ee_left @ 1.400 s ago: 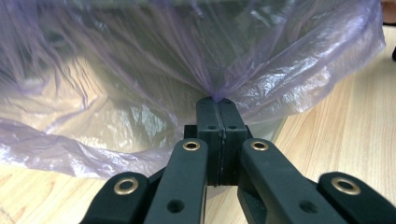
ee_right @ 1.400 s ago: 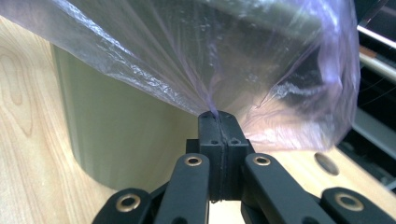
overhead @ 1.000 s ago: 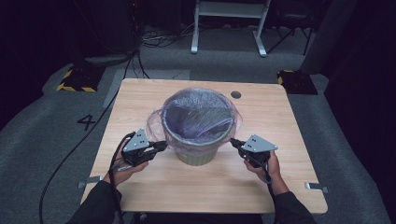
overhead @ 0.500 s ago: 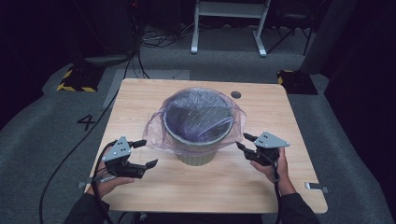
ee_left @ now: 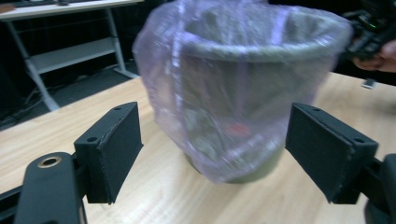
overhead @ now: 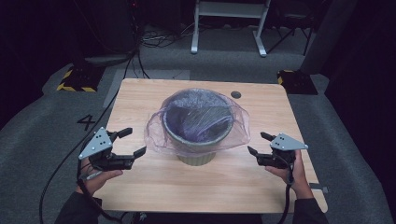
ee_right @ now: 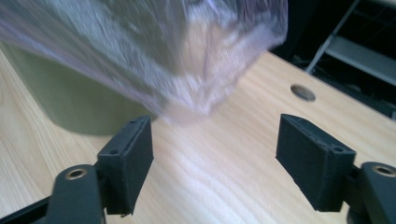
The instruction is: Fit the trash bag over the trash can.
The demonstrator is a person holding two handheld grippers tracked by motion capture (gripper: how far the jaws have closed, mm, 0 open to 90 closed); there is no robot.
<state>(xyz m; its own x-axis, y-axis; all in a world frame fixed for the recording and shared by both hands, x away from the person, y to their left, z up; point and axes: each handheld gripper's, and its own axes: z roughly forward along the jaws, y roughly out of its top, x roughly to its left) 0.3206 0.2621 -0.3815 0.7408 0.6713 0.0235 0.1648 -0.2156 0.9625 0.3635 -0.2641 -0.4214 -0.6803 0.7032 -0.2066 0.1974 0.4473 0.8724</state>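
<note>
The olive bin [overhead: 198, 140], lined with a purple bag [overhead: 236, 133], stands mid-table [overhead: 140, 196]. My left gripper [overhead: 134, 141] and right gripper [overhead: 258, 143] sit either side, clear of it, jaws just opened wide and empty.

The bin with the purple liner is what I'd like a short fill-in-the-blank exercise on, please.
1. The green bin stands on a ____ table.
2. The purple bag is draped over the bin's ____.
3. The jaws of the left gripper and the right gripper stand ____.

Missing words: wooden; rim; open
</note>
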